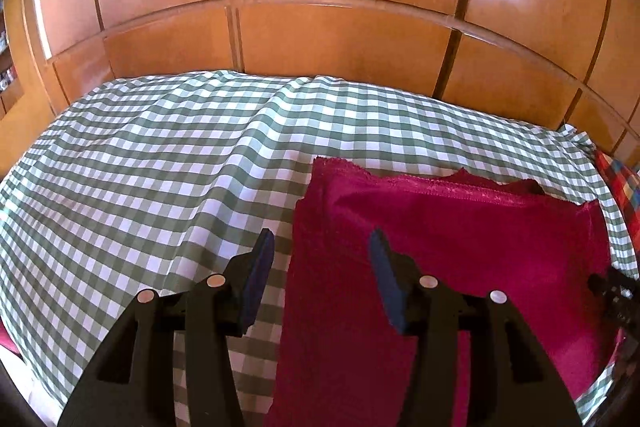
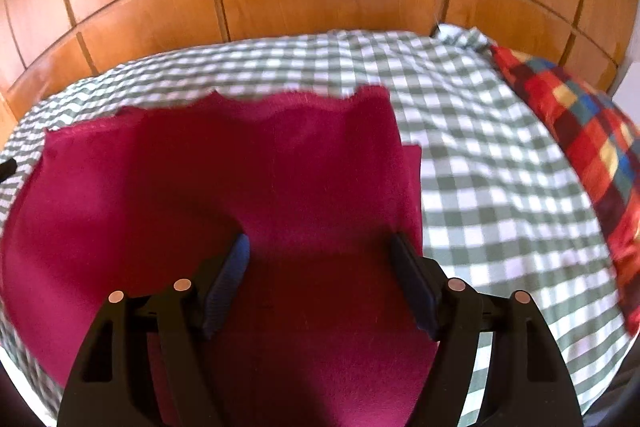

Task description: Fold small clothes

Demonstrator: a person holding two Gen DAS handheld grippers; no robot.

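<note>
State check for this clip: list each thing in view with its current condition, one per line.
Magenta garment: lying partly folded on the bedcover, not held.
Left gripper: jaws apart, nothing between them, above the garment's left edge.
Right gripper: jaws apart, empty, above the garment.
Checked bedcover: spread out, wrinkled.
Multicoloured cushion: lying at the bed's right edge.

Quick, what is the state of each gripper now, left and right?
Left gripper: open, holding nothing, above the edge of the red garment.
Right gripper: open, holding nothing, above the garment.
</note>
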